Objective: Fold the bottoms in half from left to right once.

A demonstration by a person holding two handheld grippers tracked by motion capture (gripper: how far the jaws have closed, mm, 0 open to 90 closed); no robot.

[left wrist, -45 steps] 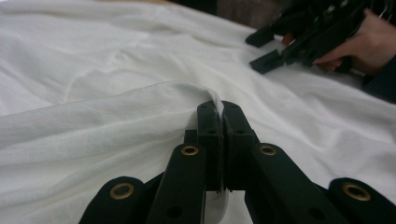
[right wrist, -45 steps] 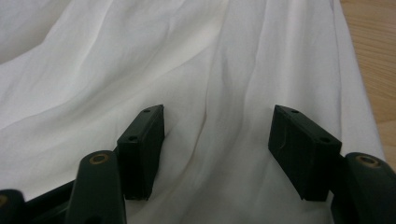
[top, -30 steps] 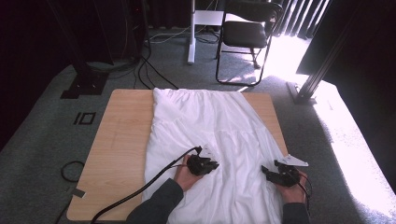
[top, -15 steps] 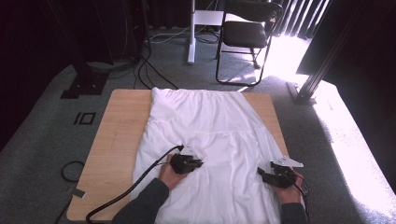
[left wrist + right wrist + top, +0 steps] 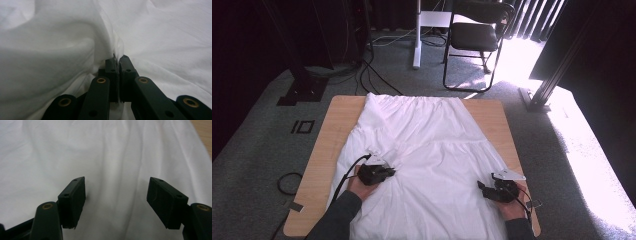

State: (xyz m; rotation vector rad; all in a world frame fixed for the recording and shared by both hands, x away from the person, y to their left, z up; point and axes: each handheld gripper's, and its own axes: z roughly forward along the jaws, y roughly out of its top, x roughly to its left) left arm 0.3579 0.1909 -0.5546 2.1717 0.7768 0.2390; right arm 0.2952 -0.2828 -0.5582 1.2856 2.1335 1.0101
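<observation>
Pinching a fold of the white cloth (image 5: 75, 37) with my left tool (image 5: 117, 60), I hold my right tool (image 5: 116, 195) spread apart just above it.

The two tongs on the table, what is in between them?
Between the left tongs and the right tongs lies just wrinkled white cloth, as the high view shows. The left tongs pinch a fold of it; the right tongs hang open over it.

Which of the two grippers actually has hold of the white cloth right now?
The left gripper: its fingers are shut on a pinched fold of the white cloth. The right gripper is open above it.
</observation>
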